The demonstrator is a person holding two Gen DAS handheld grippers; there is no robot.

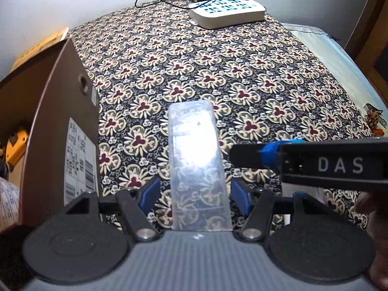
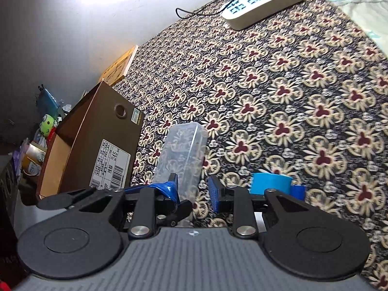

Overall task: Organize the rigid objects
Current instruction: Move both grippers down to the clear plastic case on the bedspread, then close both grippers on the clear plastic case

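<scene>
Tablecloth (image 1: 218, 72): black ground, cream flower motifs, maroon centres. Clear container (image 1: 196, 169): transparent, pattern showing through. Cardboard box (image 2: 97, 145) left: brown, white barcode label. Power strip (image 1: 228, 12) far: white, blue-lit sockets. Tape roll (image 2: 270, 183) right: blue. Gripper pads (image 1: 240, 195): blue.

The clear box's (image 1: 197, 167) near end is hidden behind the left tool (image 1: 194, 195).

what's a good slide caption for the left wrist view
Left hand-held gripper open around a clear plastic case on a floral cloth, cardboard box alongside.
</scene>
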